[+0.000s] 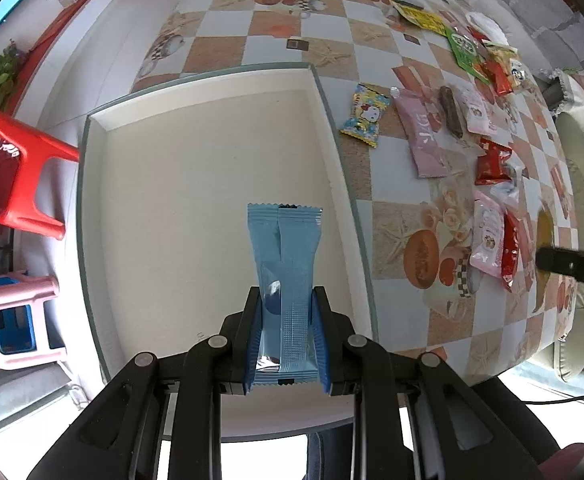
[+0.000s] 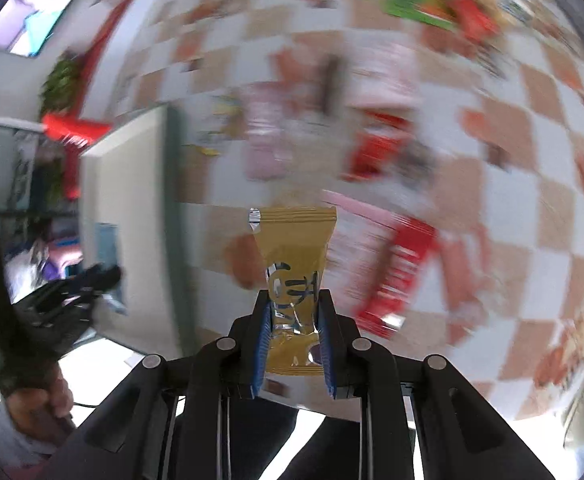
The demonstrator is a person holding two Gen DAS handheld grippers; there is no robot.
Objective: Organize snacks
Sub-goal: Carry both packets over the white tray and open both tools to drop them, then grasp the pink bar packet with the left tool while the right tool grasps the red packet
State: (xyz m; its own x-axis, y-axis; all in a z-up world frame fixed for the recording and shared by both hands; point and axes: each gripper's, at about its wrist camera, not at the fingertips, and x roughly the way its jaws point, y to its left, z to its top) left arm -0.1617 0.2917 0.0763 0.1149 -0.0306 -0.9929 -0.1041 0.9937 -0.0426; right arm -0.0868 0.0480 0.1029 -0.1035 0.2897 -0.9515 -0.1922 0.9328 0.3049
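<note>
Left hand-held gripper (image 1: 285, 312) pinching a blue snack (image 1: 285, 264) right over the white box (image 1: 211, 84), long way pointing ahead, closer than the right hand-held gripper (image 2: 294, 312) squeezing a yellow snack (image 2: 294, 248) beside that box, above the counter (image 1: 404, 216).

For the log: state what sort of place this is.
Probably a home living or dining room: a table with a checkered fruit-print tablecloth, plastic stools beside it, sofa cushions at the far edge, loose snack packets spread out.

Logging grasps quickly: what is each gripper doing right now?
Left gripper: closed on the blue snack packet, over the white box.
Right gripper: closed on the yellow snack packet.
</note>
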